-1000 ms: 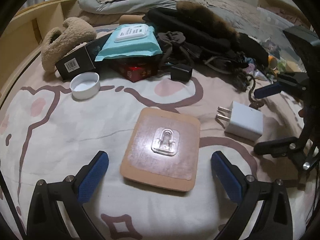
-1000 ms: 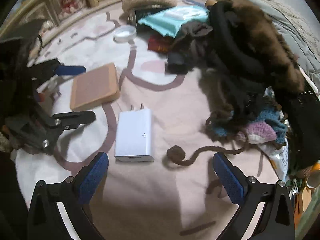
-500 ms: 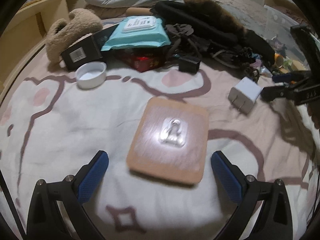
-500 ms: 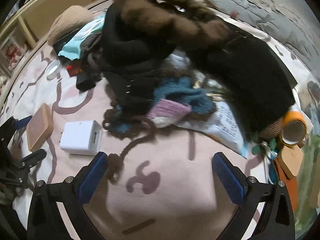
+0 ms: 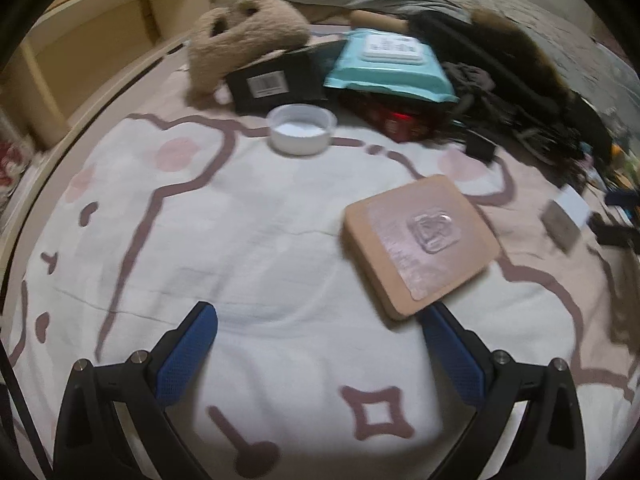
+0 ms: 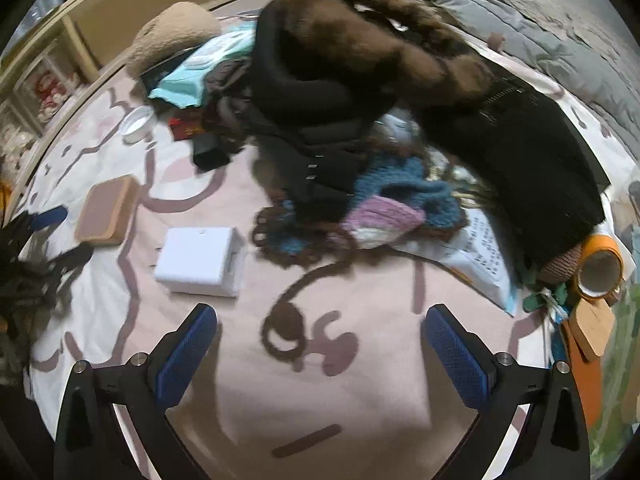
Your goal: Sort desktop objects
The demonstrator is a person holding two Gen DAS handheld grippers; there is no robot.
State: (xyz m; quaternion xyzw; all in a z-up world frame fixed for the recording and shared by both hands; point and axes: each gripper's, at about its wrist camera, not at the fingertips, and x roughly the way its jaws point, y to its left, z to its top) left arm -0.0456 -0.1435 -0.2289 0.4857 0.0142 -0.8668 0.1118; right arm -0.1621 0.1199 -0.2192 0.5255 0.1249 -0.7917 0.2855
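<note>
Left tool [image 5: 318, 354] open, tan block [image 5: 420, 246] ahead-right; right tool [image 6: 320, 354] open, charger [image 6: 200, 262] ahead-left

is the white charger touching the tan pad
Apart. In the right wrist view, a strip of patterned cloth shows plainly between the white charger and the tan pad.

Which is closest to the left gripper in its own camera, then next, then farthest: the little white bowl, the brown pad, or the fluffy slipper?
From the left gripper:
1. Brown pad, just ahead, to the right.
2. White bowl, farther up the middle.
3. Fluffy slipper, at the back left, resting on a black box.
</note>
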